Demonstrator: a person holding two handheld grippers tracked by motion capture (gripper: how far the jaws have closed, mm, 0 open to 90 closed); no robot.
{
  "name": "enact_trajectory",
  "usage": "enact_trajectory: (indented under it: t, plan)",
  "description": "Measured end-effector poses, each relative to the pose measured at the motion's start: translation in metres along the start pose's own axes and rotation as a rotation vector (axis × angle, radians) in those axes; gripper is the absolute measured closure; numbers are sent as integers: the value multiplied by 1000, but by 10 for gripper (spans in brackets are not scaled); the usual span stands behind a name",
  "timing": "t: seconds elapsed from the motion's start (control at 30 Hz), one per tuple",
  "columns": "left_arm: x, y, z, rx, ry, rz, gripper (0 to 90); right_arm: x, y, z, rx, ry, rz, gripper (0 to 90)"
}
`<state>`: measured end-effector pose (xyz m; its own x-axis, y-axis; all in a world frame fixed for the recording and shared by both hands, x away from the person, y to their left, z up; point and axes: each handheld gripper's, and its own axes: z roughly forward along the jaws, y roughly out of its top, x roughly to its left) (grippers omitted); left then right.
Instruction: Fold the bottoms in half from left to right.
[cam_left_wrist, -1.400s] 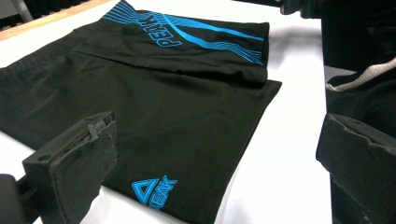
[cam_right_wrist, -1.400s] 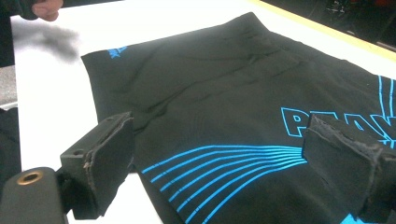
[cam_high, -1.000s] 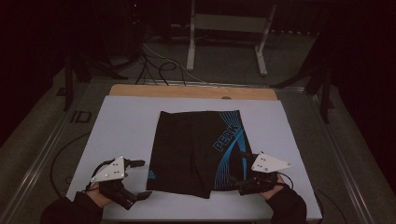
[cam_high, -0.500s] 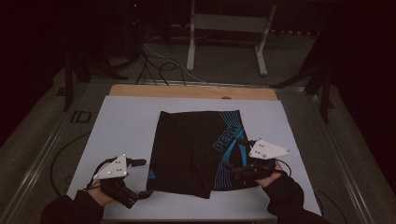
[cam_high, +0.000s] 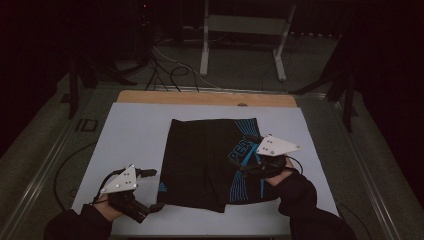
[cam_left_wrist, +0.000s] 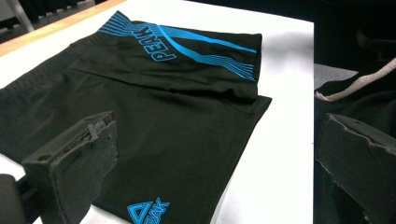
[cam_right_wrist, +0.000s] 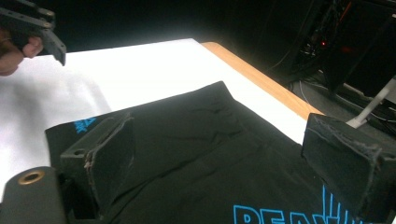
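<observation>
Well, black shorts (cam_high: 212, 162) lie flat mid-table (cam_high: 135, 135), nearer the front edge. Left gripper (cam_high: 150, 206) sits by their front-left corner, jaws spread, holding nothing. Right gripper (cam_high: 246, 172) hovers over the blue-striped right side, jaws spread too.

Black sleeves (cam_high: 300, 200); grey three-cornered plates (cam_high: 276, 145).

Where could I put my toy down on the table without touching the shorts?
There is bare white table left of the black shorts, up to the wooden strip at the far edge. A narrower bare strip lies right of the shorts. It is crowded near the front, by the left gripper and right gripper.
</observation>
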<state>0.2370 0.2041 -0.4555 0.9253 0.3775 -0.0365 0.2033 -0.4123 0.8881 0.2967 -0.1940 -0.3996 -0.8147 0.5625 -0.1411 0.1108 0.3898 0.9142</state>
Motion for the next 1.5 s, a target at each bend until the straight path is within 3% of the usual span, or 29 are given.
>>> enact_trajectory:
  t: [0.4,0.43,0.53,0.77,0.97,1.17,1.27,1.5]
  plan:
    - [-1,0,0,-1,33,-41,1,-2,15,35,2,23,-5,99]
    - [-2,-1,1,-7,49,-52,1,-2,16,41,8,20,-23,99]
    - [-2,-3,2,1,67,-62,1,-1,19,51,7,21,-6,99]
    - [-1,-5,3,6,87,-71,1,0,23,69,11,36,-18,99]
    - [2,-12,5,-5,115,-107,1,2,24,93,5,49,18,99]
    - [1,-15,8,18,139,-94,1,4,26,109,12,46,32,99]
    - [1,-15,8,30,175,-77,1,5,30,120,12,46,32,117]
    - [0,-17,11,61,175,-90,1,8,32,138,32,71,33,117]
